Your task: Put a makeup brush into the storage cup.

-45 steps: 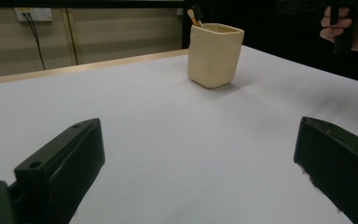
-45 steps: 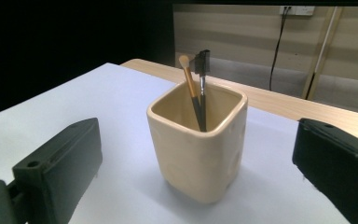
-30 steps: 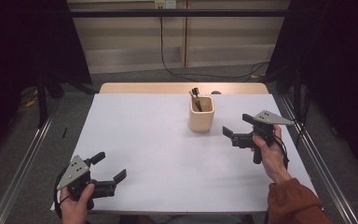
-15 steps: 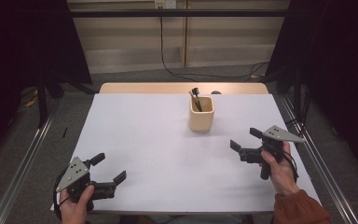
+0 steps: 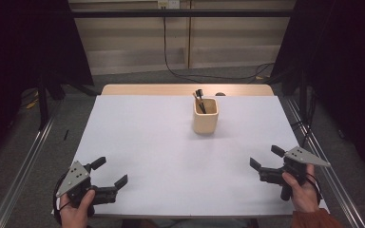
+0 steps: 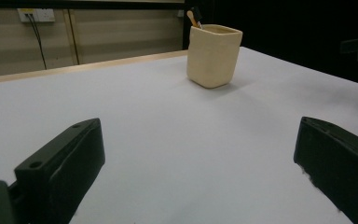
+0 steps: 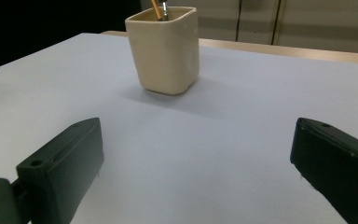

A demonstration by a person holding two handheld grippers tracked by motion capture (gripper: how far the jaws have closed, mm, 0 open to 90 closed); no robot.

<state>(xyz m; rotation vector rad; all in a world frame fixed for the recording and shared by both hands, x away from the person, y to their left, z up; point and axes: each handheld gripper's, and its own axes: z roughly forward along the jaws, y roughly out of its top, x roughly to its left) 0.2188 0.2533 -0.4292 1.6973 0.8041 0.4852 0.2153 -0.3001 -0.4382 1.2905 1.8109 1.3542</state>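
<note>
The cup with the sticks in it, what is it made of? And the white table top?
The cup looks like glazed ceramic: cream, thick-walled, smooth with a soft shine, though it could be plastic. The table top seems a matte white sheet, paper or laminate, with a pale wooden edge showing at the far side.

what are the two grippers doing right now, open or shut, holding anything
Left gripper: jaws open, holding nothing, over the white table.
Right gripper: jaws open, holding nothing.

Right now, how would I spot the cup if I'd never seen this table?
Look at the white table, toward its far edge, a bit right of the middle. The cup stands there alone: cream, squarish, with a brush sticking out of the top.
</note>
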